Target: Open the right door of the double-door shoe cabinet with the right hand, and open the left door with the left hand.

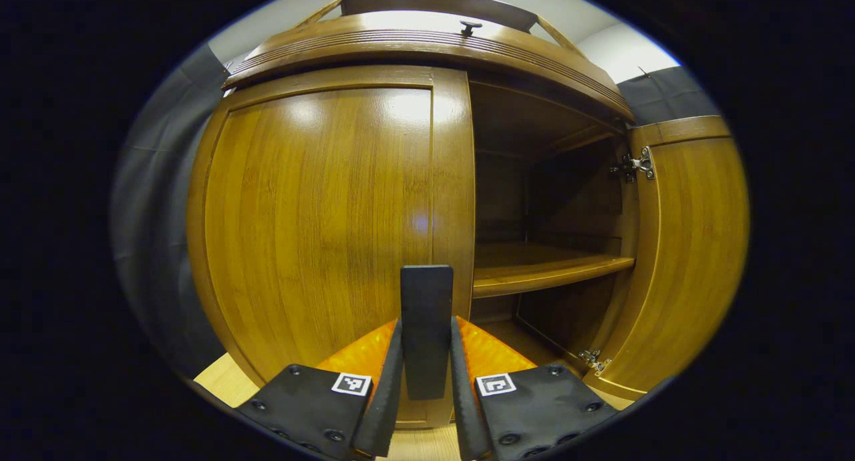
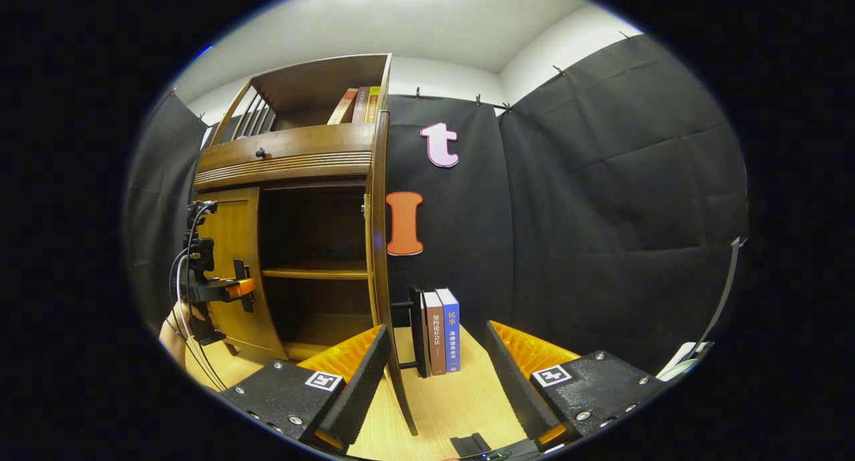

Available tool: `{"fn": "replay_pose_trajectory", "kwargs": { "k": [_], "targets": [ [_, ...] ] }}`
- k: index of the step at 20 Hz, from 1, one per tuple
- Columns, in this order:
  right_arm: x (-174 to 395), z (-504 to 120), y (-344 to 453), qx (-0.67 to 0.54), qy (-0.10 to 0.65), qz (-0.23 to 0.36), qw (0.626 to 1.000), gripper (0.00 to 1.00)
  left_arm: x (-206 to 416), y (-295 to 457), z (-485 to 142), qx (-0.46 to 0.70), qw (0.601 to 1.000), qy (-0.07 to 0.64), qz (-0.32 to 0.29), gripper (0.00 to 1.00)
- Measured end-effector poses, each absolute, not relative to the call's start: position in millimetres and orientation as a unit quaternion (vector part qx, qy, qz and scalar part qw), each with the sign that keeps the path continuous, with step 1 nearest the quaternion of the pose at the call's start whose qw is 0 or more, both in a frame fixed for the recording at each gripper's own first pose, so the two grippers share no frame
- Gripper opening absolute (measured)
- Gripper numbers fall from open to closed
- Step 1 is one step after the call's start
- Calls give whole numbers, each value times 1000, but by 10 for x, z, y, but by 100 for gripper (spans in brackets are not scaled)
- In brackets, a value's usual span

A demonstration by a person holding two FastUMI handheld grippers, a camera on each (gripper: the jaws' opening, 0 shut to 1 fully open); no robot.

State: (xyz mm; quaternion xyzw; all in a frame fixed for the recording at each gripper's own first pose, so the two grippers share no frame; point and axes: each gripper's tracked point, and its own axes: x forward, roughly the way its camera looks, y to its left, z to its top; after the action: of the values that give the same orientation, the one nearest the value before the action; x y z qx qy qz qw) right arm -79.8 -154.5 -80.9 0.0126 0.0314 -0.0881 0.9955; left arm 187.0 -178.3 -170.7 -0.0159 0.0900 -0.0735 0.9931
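Note:
The wooden shoe cabinet [image 1: 427, 40] stands right in front of the left gripper view. Its left door [image 1: 314, 227] looks closed. A dark upright handle [image 1: 426, 294] on that door's right edge is pinched between both fingers of my left gripper [image 1: 426, 324]. The right door [image 1: 688, 247] is swung wide open, baring a shelf [image 1: 548, 267]. In the right gripper view the open right door [image 2: 379, 247] is seen edge-on, its dark handle [image 2: 417, 327] facing right. My right gripper [image 2: 437, 381] is open, and the door's lower edge runs just inside its left finger [image 2: 357, 381]. Farther off, the left gripper [image 2: 234, 288] is at the left door [image 2: 234, 247].
Books [image 2: 442, 331] stand on the pale wooden floor [image 2: 461, 401] just right of the open door. More books [image 2: 361, 103] sit in the cabinet's top rack. A small knob [image 1: 470, 27] sits on the drawer front. Black cloth walls close in behind and on the right.

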Motion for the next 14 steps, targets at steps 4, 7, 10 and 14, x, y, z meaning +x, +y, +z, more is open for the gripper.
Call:
{"fn": "replay_pose_trajectory", "kwargs": {
  "k": [4, 7, 10, 14],
  "targets": [
    [-816, -826, -1480, 10, 37, -83, 996, 77, 1815, -1780, -1694, -11, 992, 99, -76, 33],
    [-814, -819, -1404, 5, 38, -76, 996, 77, 1695, -1762, -1674, -10, 991, 105, -86, 26],
    [-814, -798, -1299, 6, 37, -68, 997, 77, 1527, -1744, -1639, -13, 989, 105, -104, 26],
    [-832, -747, -1178, 7, 34, -58, 998, 77, 1286, -1690, -1592, -18, 986, 107, -124, 26]
  ]
}}
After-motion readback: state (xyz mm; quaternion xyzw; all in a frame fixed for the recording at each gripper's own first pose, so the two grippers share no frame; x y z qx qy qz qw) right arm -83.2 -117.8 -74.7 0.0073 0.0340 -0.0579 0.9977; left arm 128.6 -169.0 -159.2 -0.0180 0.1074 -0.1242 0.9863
